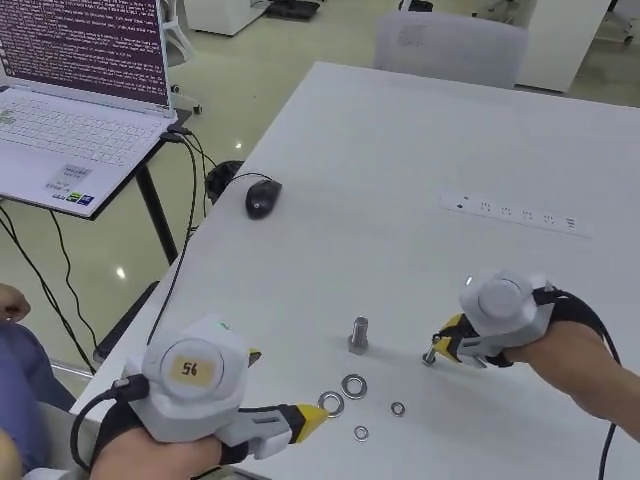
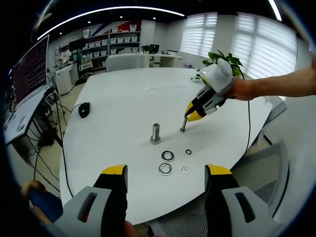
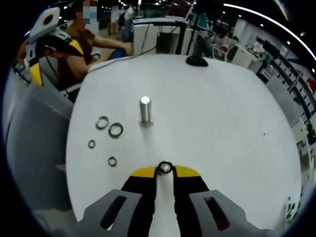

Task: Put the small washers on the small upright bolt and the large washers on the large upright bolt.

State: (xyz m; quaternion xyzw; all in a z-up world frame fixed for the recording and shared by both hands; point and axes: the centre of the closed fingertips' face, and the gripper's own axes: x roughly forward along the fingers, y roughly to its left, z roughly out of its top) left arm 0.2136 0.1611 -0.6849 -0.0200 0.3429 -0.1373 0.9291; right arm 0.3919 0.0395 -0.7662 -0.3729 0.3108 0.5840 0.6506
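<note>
The right gripper (image 3: 164, 172) has its jaws pinched narrow on the small bolt (image 3: 164, 167), held at their tips with its lower end down by the white table (image 3: 222, 123). The large bolt (image 3: 144, 109) stands upright ahead of them. The left gripper (image 2: 166, 177) has its jaws spread wide and holds nothing; two large washers (image 2: 168, 156) and two small washers (image 2: 188, 151) lie just ahead.

Noted a smooth, matt white surface (image 1: 400, 150); bright bare metal on the large upright bolt (image 1: 359, 334), small upright bolt (image 2: 183, 126) and washers (image 1: 353, 385); smooth yellow plastic tipping the left claw (image 1: 308, 420) and right claw (image 2: 191, 114).
</note>
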